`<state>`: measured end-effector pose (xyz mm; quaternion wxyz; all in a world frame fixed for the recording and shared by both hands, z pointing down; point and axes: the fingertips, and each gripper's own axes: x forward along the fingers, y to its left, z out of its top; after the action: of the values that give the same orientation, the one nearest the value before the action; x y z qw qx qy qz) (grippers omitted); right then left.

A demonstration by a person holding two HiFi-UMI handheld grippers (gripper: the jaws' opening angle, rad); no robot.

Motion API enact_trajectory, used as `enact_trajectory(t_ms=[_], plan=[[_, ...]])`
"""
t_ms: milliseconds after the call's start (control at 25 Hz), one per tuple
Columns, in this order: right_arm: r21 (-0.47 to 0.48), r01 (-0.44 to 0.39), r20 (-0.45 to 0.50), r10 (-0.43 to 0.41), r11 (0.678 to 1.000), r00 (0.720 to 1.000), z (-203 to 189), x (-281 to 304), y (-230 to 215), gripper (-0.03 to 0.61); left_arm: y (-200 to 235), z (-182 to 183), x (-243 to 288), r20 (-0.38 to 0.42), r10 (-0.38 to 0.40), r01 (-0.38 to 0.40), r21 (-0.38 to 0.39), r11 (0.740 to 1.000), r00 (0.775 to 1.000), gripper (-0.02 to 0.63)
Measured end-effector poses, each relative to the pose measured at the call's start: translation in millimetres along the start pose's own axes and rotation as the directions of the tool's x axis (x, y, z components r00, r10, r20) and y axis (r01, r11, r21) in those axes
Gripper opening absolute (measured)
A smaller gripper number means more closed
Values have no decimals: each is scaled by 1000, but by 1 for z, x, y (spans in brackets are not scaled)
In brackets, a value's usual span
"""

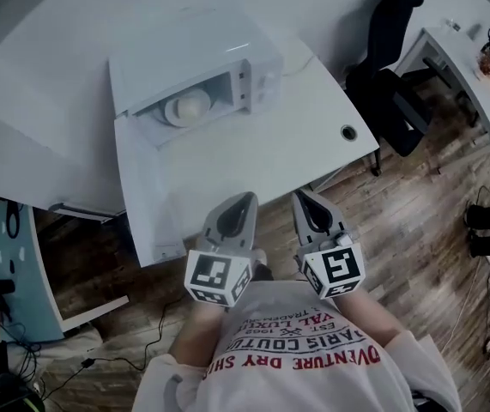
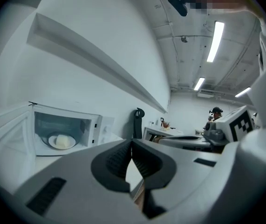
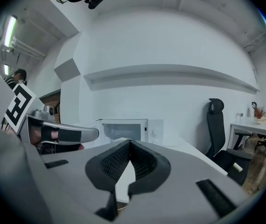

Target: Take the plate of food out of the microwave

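Fingers (image 2: 116, 161) on your left gripper (image 1: 245, 198) are shut tip to tip, nothing between them. Same on your right gripper (image 1: 301, 195): its fingers (image 3: 115, 162) meet at the tips, empty. Both grippers sit side by side low in the head view, just off the near edge of the surface (image 1: 296, 148). They are close but not touching, tips aimed up-frame toward the microwave (image 1: 195, 74). Each carries a marker cube (image 1: 217, 278) at its rear, close to your chest.

The microwave stands at the far end of the surface against the wall, upper centre-left of the head view. Its door (image 2: 4, 136) is swung open, at the left edge of the left gripper view. The plate (image 1: 174, 112) lies inside the cavity with a pale mound of food (image 1: 192, 105) on it, well apart from both grippers. In the left gripper view it shows at lower left.

Right of the microwave there is a round cable hole (image 1: 348, 132) near the surface's right edge. A black office chair (image 1: 392, 67) is at upper right, beside a second white surface (image 1: 459, 63). Wood floor (image 1: 416, 230) runs along the right of frame.
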<state>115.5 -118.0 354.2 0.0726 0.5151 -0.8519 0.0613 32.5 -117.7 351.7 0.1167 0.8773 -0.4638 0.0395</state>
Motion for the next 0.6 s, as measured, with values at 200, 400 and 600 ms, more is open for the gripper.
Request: enact_trajectory(t_ms=[200, 400, 600], plan=[[-2, -22, -2, 22, 1000, 1000, 12, 60, 2, 4, 56, 14, 17, 17, 62, -61, -12, 998, 998, 8], [-8, -91, -8, 91, 996, 996, 14, 107, 7, 3, 97, 13, 26, 14, 134, -134, -44, 990, 991, 8], [-24, -171, -30, 170, 985, 985, 9, 152, 1, 3, 130, 10, 45, 14, 223, -221, -77, 972, 975, 8]])
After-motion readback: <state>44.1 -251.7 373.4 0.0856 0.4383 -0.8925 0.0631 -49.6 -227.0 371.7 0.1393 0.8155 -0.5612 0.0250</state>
